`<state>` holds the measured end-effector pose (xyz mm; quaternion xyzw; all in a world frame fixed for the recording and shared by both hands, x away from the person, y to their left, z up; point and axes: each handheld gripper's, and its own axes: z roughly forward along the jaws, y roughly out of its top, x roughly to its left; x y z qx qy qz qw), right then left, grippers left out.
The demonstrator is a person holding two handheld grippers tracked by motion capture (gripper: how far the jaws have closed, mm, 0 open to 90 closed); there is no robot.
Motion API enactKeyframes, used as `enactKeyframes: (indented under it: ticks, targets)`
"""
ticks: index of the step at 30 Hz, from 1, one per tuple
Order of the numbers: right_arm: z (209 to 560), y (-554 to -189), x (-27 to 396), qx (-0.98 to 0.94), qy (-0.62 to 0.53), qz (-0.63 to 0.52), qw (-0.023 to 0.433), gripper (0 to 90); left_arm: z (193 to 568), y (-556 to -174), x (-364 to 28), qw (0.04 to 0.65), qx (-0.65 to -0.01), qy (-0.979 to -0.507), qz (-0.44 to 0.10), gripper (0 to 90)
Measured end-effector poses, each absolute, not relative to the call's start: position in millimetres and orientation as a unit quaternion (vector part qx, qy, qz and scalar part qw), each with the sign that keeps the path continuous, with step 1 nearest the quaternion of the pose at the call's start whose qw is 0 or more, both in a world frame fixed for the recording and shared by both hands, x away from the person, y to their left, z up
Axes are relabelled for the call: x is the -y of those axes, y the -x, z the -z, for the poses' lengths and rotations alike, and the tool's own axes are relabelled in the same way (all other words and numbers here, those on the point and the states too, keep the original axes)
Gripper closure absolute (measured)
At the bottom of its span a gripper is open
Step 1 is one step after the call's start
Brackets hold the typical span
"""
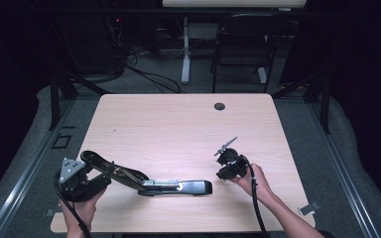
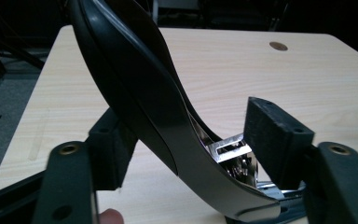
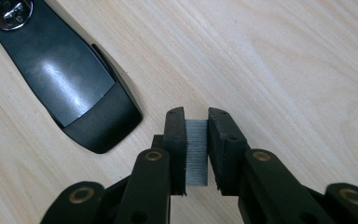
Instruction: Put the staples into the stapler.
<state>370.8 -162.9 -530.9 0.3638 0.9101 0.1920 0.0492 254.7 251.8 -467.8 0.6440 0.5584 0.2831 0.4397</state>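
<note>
While the left gripper [image 1: 87, 171], jaws part-closed, straddles the stapler's raised lid [image 2: 140, 93] so its channel lies exposed, the right gripper [image 3: 196, 119] pinches a staple strip [image 3: 196, 154] ready for loading.

No lettering, brand, number or sign can be read in any of the views. The black stapler [image 1: 173, 187] bears no legible mark on its lid or base, and the metal disc [image 3: 13, 12] at its end in the right gripper view carries only an unreadable embossed shape. The strip of staples [image 3: 196, 152] and the wooden surface [image 1: 178, 129] are blank too.
</note>
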Motion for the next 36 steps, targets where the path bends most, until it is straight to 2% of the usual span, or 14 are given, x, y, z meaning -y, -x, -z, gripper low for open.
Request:
enactKeyframes:
  ticks: [12,28,36]
  targets:
    - [526.0,-368.2,163.8,-0.912,-0.355,-0.196,0.057,78.3,471.7,-255.7,-258.4,0.449,-0.574,-0.623,-0.284,58.8]
    - [514.9,-362.4,158.3,-0.913,-0.336,-0.225,0.057,78.3,473.6,-255.7,-262.5,0.466,-0.57,-0.62,-0.272,60.1]
    - [509.1,-370.7,152.6,-0.91,-0.329,-0.248,0.053,78.3,474.4,-255.4,-264.5,0.472,-0.569,-0.62,-0.265,60.4]
